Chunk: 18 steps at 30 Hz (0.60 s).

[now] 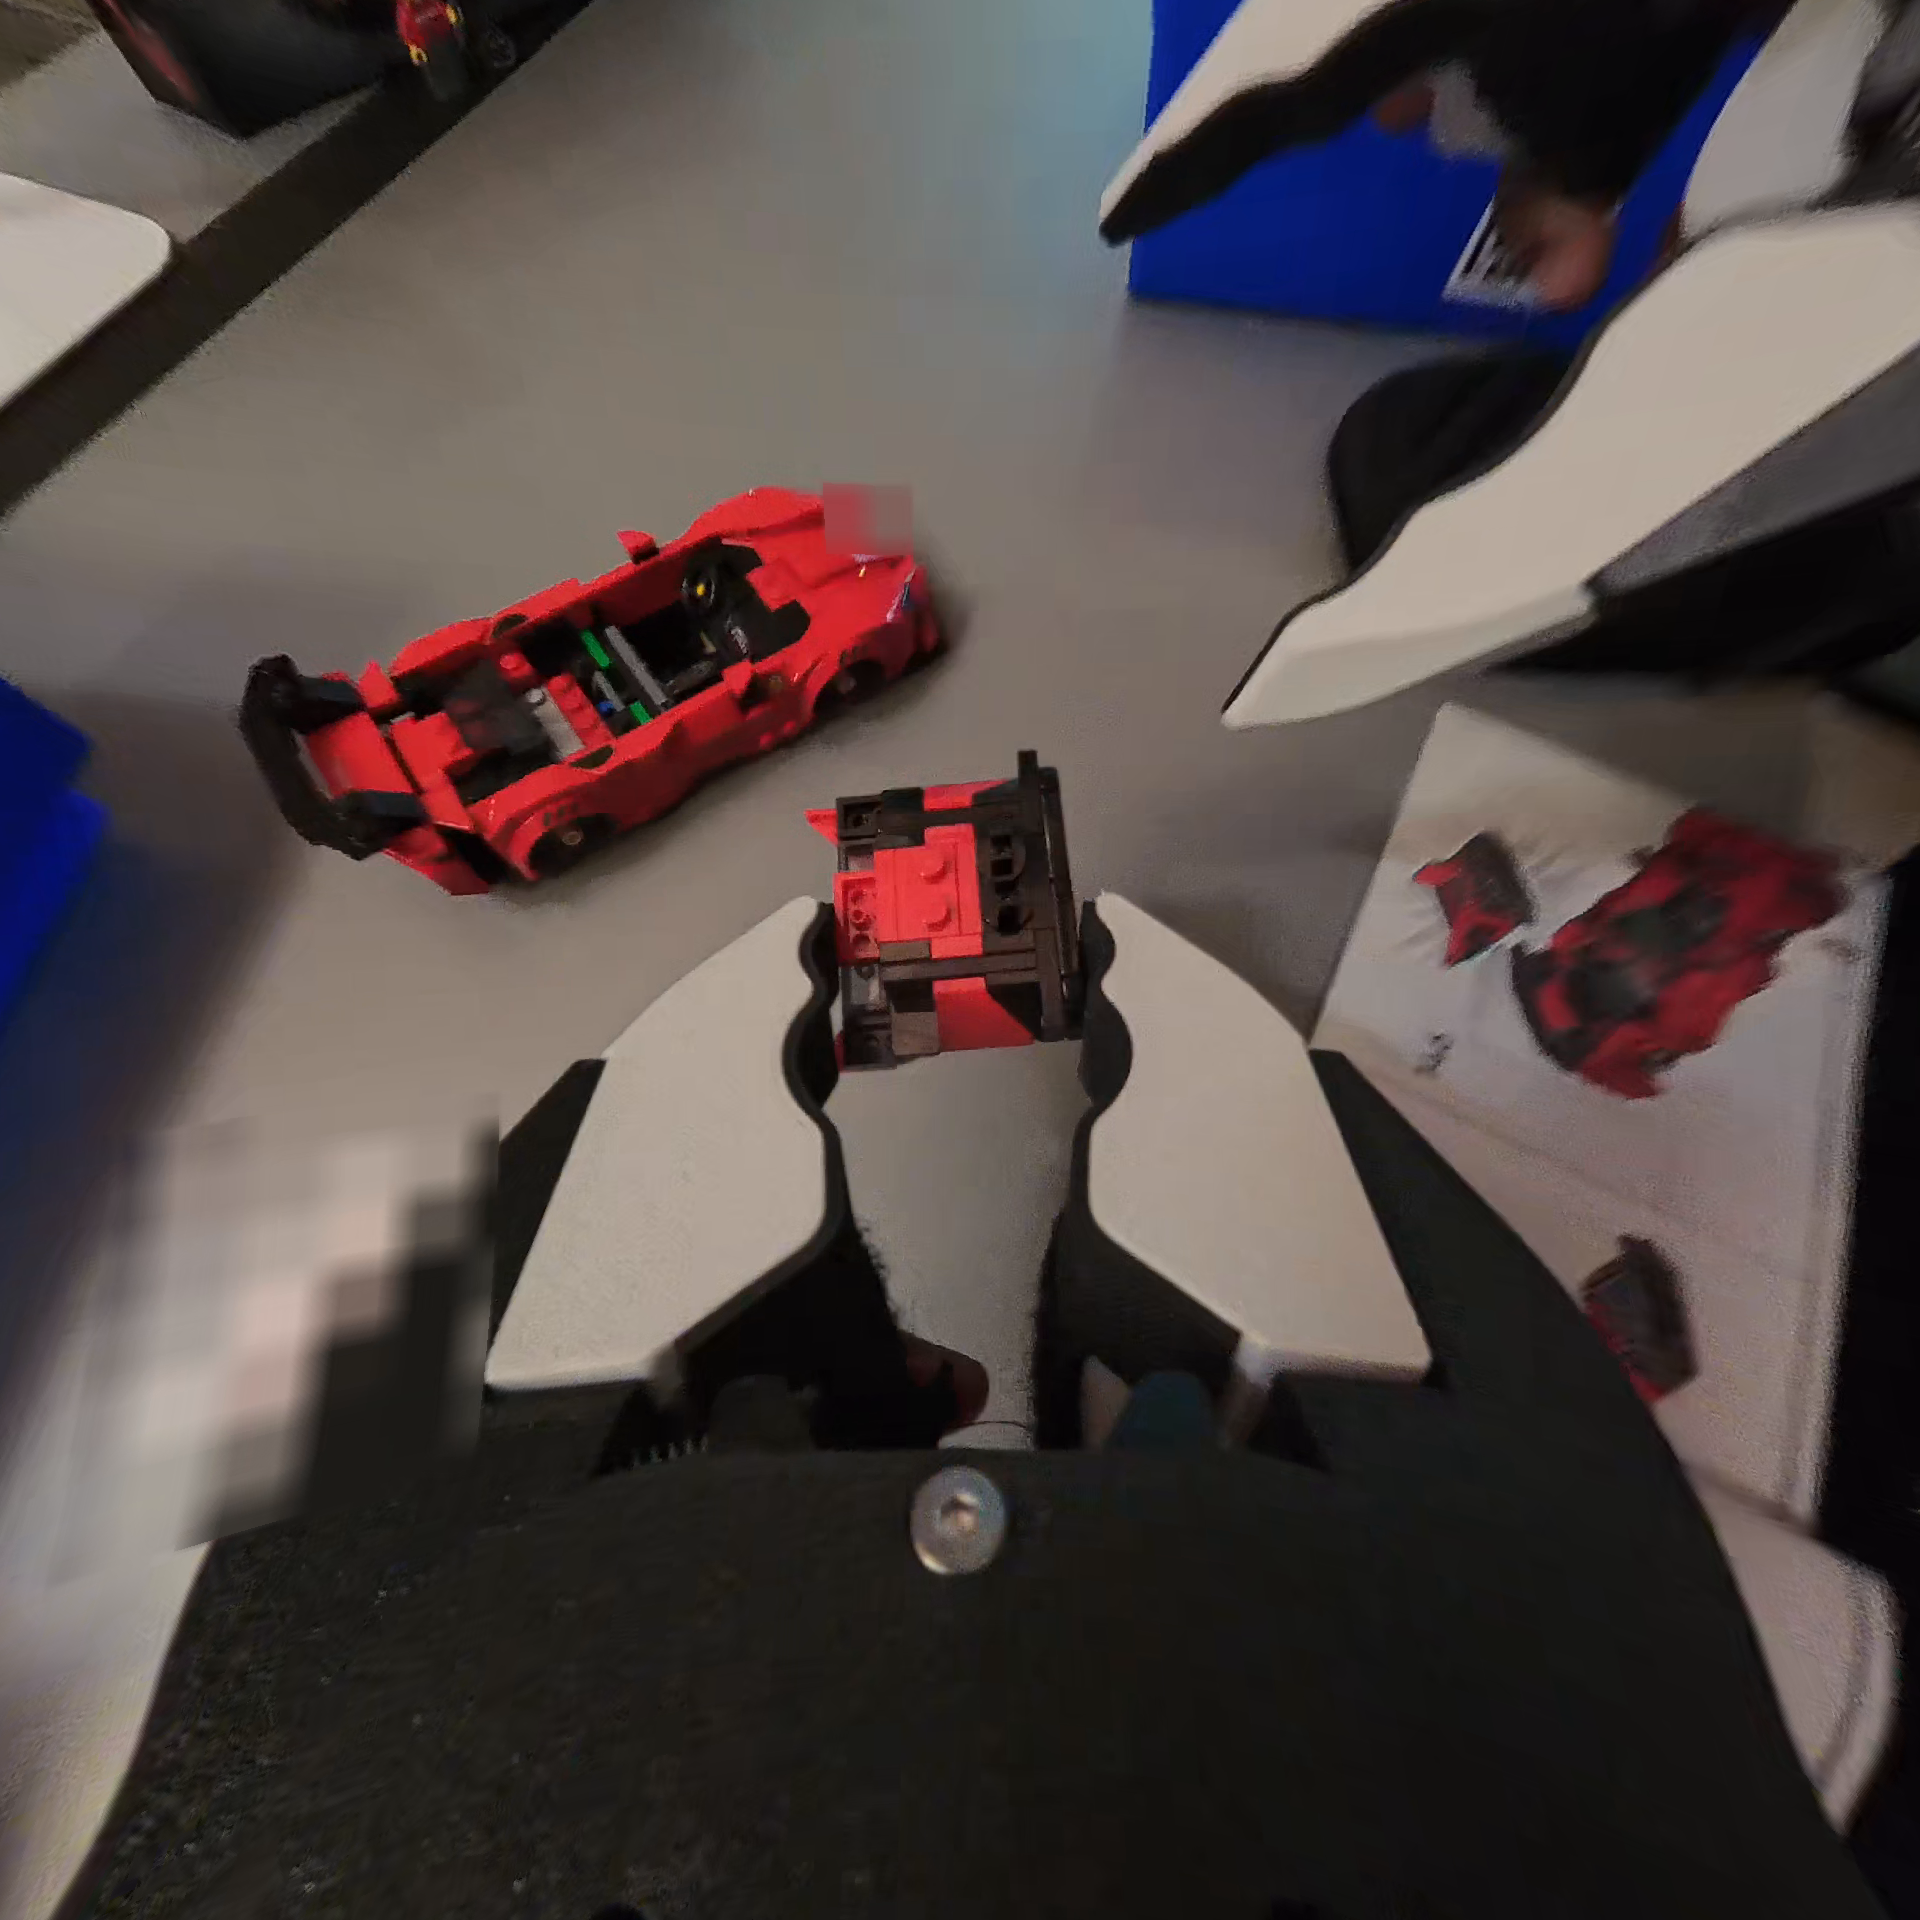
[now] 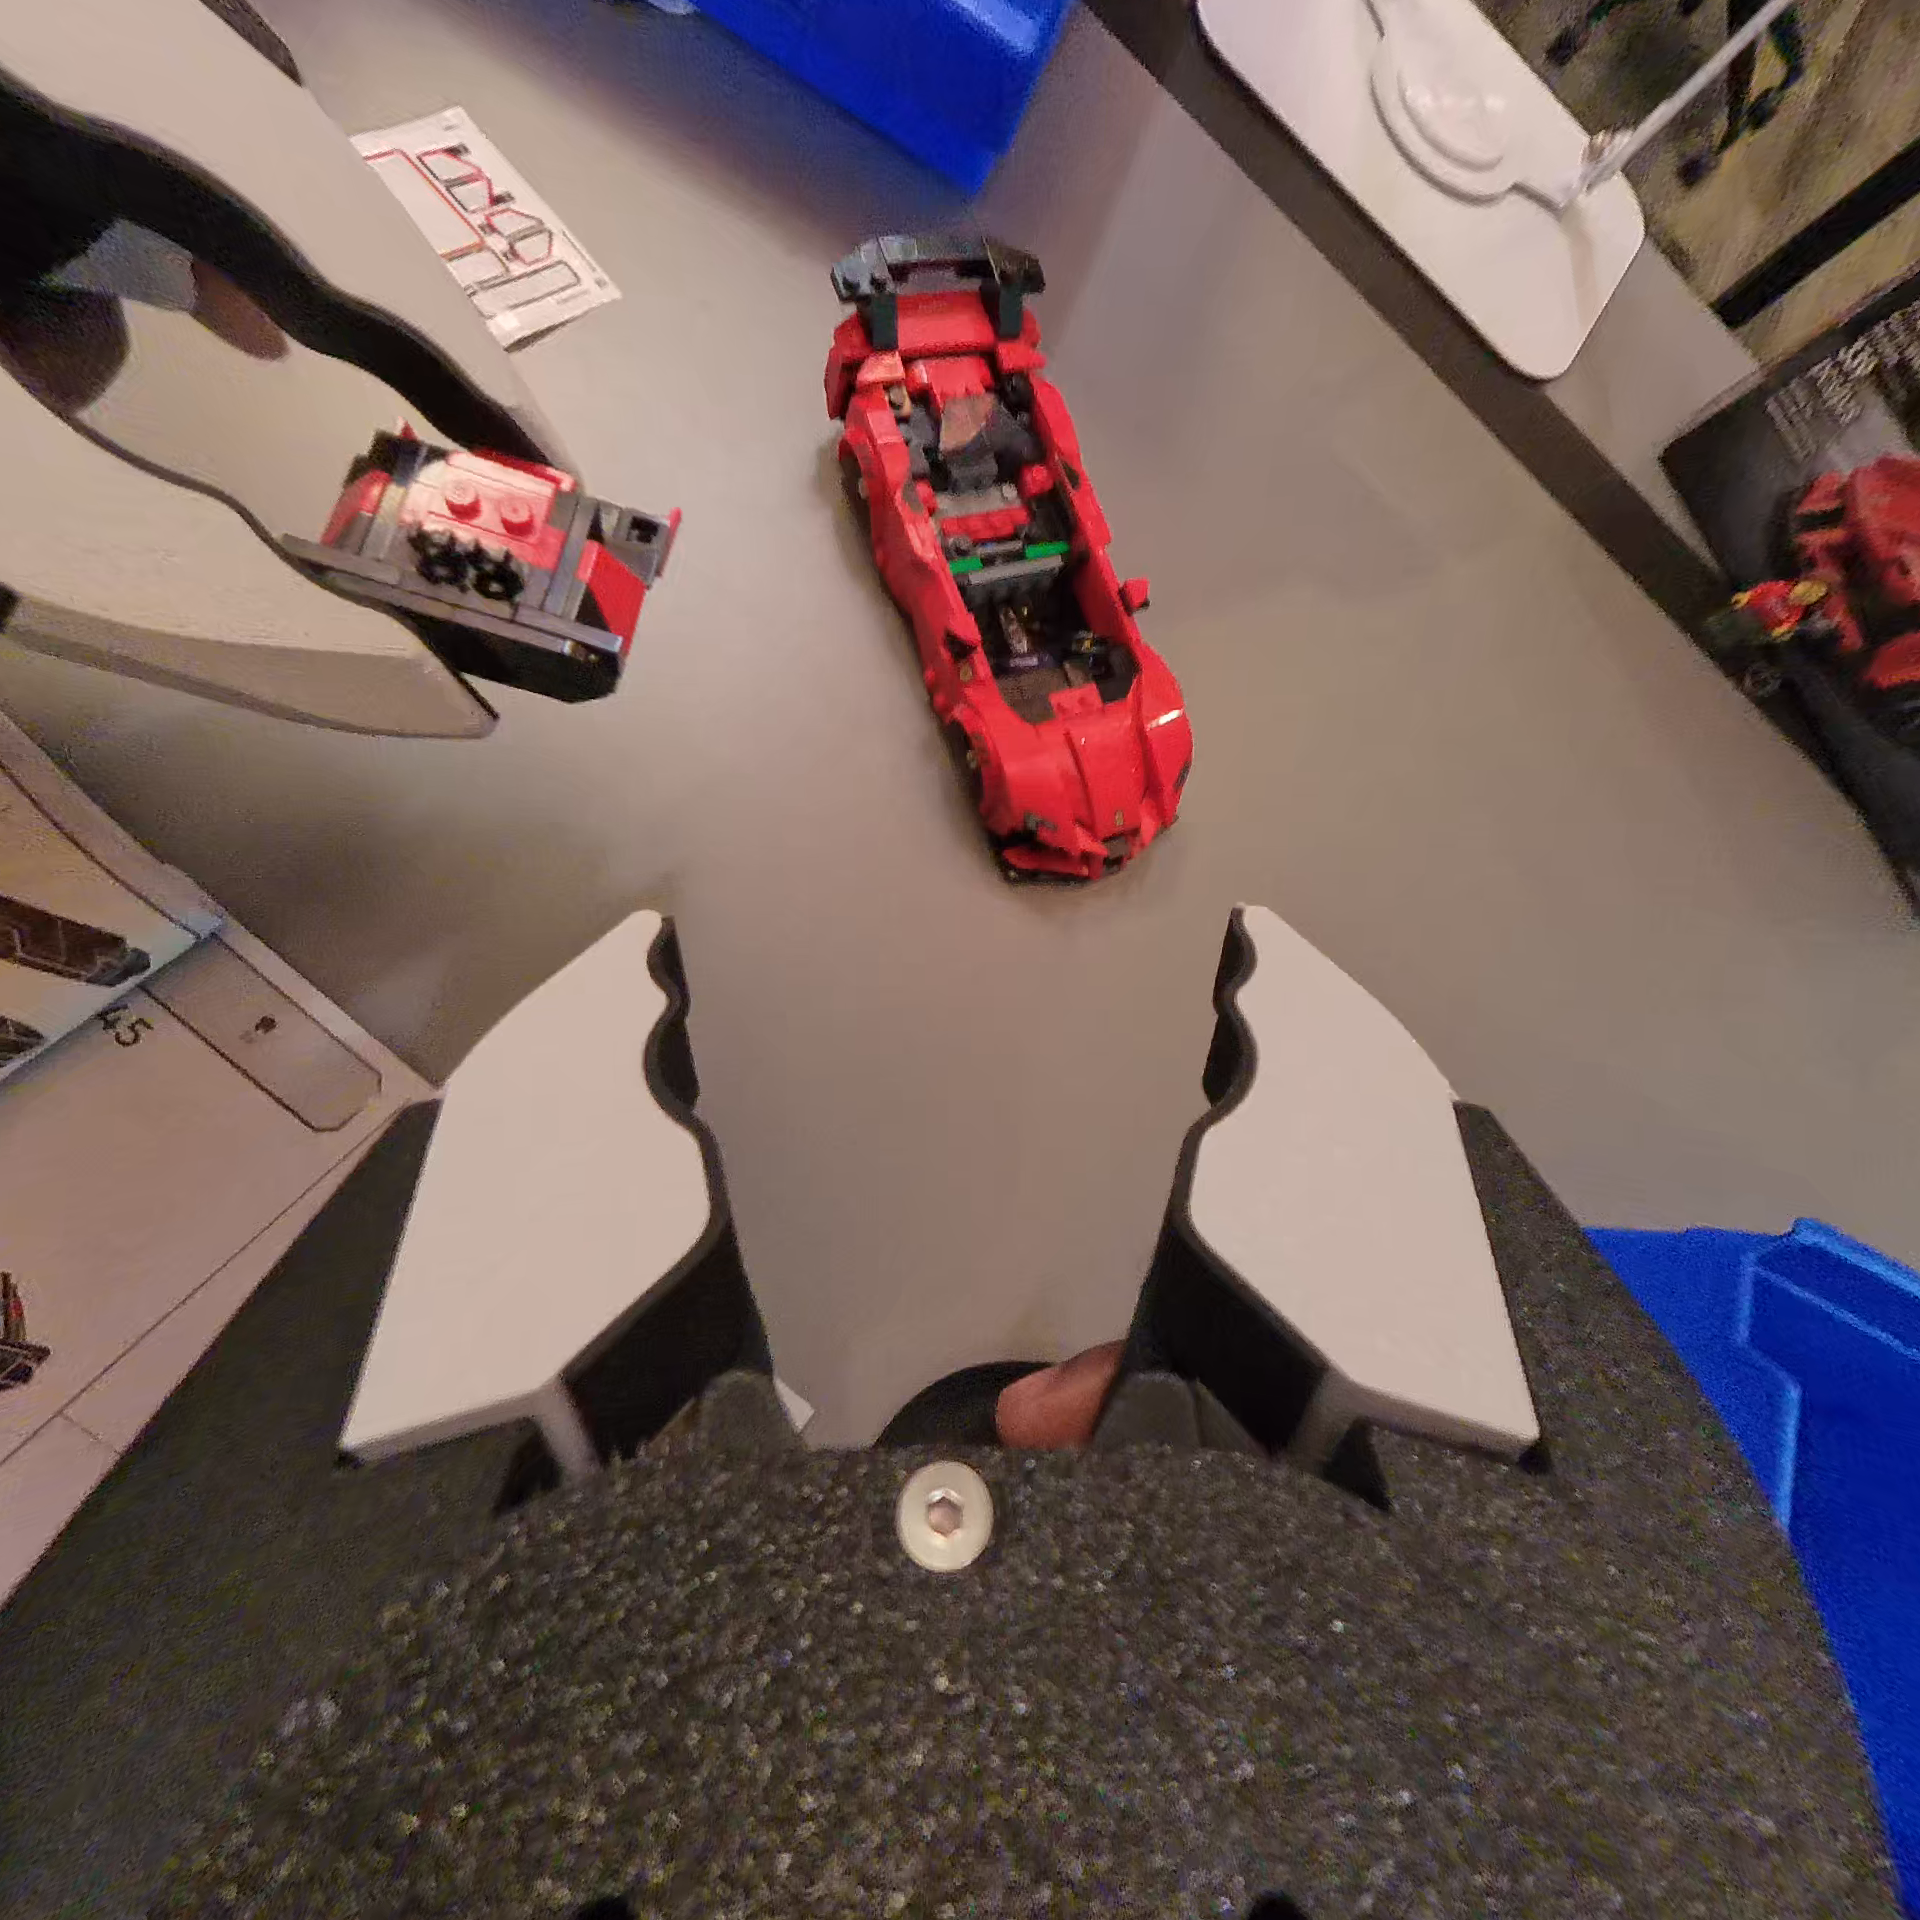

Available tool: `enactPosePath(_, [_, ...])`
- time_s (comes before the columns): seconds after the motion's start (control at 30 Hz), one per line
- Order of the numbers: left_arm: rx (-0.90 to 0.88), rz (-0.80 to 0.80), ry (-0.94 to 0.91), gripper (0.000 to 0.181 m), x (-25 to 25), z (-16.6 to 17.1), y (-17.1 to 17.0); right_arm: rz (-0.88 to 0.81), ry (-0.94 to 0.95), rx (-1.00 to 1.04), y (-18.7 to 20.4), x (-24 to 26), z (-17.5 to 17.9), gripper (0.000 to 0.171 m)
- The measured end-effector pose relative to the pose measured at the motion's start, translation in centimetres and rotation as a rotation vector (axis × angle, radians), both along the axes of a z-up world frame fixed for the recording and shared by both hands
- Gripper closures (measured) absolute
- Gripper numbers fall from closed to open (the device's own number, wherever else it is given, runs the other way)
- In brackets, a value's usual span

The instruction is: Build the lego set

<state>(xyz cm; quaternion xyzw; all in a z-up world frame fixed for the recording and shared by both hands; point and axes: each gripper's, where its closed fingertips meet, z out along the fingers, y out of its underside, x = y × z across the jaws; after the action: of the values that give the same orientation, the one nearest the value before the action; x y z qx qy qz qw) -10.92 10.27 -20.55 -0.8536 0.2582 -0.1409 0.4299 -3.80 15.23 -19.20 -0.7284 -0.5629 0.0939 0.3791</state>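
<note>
A red lego car [image 1: 592,691] with a black rear wing and an open cabin stands on the grey table [image 1: 727,312]; it also shows in the right wrist view [image 2: 1013,582]. My left gripper [image 1: 951,930] is shut on a red and black roof section [image 1: 951,914], held above the table to the right of the car. The same section [image 2: 499,551] and the left gripper [image 2: 436,665] show at the left of the right wrist view. My right gripper [image 2: 945,935] is open and empty, just short of the car's nose. It shows blurred at the upper right of the left wrist view [image 1: 1247,436].
An open instruction booklet [image 1: 1621,1091] lies to the right of the left gripper. A sticker sheet [image 2: 488,229] lies beyond it. Blue bins [image 2: 904,62] stand at the far side, at the near right [image 2: 1818,1382] and at the left [image 1: 42,831]. The set's box [image 2: 1829,540] stands at the table edge.
</note>
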Motion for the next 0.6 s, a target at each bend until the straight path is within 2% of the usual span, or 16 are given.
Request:
enactPosePath(0.07, [0.009,-0.018,0.087,0.137,0.2,-0.8,-0.1,-0.014,0.0,-0.023,0.0,0.7,-0.7,0.074])
enactPosePath(0.2, [-0.03,-0.098,0.131,0.137,1.4,-2.5,-0.5,-0.032,0.006,-0.068,-0.3,1.8,-1.9,0.074])
enactPosePath(0.37, [-0.057,-0.164,0.138,0.137,2.6,-4.4,-0.7,-0.003,0.058,-0.134,-1.3,1.6,-3.1,0.075])
enactPosePath(0.6, [-0.077,-0.173,0.166,0.137,2.8,-6.2,-0.9,-0.003,0.124,-0.183,-2.0,1.0,-4.5,0.076])
